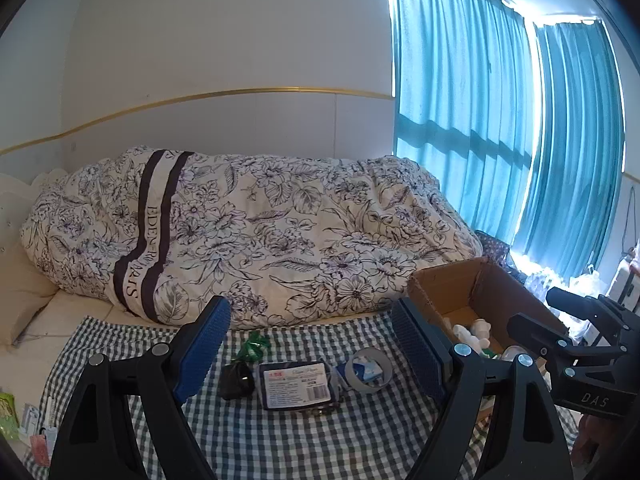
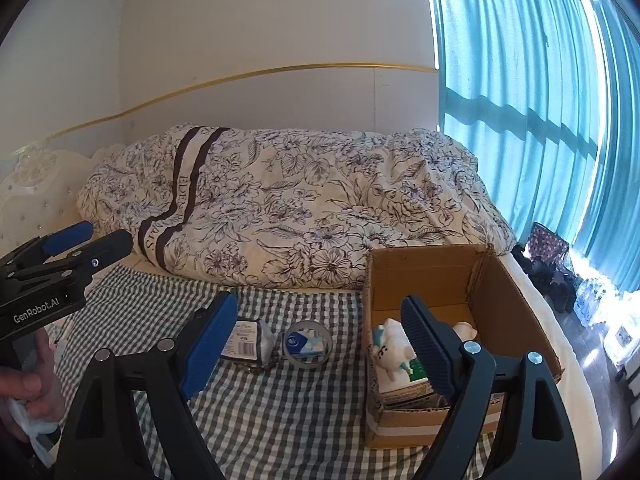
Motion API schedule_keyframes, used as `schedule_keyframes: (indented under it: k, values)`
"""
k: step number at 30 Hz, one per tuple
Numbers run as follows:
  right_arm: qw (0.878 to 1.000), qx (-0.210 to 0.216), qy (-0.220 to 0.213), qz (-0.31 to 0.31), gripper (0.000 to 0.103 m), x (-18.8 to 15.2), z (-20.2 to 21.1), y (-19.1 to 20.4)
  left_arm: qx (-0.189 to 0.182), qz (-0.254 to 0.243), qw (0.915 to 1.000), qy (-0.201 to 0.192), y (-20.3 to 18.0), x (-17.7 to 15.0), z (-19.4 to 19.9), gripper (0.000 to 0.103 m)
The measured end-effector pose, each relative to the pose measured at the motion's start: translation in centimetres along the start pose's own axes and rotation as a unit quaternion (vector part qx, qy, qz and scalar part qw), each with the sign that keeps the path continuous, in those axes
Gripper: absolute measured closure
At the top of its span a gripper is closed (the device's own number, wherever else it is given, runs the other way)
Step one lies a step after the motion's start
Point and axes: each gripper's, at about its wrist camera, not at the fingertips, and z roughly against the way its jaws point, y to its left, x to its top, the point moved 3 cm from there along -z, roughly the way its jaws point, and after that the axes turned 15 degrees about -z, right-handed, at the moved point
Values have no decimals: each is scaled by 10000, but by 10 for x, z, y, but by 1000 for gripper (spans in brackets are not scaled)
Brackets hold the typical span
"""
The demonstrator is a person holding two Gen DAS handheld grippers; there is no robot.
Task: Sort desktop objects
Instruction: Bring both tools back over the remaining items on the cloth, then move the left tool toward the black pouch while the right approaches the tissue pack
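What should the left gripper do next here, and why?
Probably ease the left gripper down onto the dark labelled packet. Its jaws are open and empty, the packet lies between them on the checked cloth, and the cardboard box already holds sorted things.

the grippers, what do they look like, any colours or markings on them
Both are black plastic frames with silver rivets at the pivots and ribbed blue pads lining the jaws. The left gripper bears white "GenRobot.AI" lettering on its side, readable in the right wrist view. The right gripper bears "DAS" in the left wrist view. No cables show.
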Motion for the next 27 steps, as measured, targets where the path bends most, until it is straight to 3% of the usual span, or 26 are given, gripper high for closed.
schedule_keyframes:
  k: [14,27]
  values:
    - [9995,213,-20,218,17,-4,-1,48,390,32,9992,-25,51,-12,25,18]
    - [9983,374,58,437,14,-13,-21,78,825,186,9962,205,101,-37,21,14]
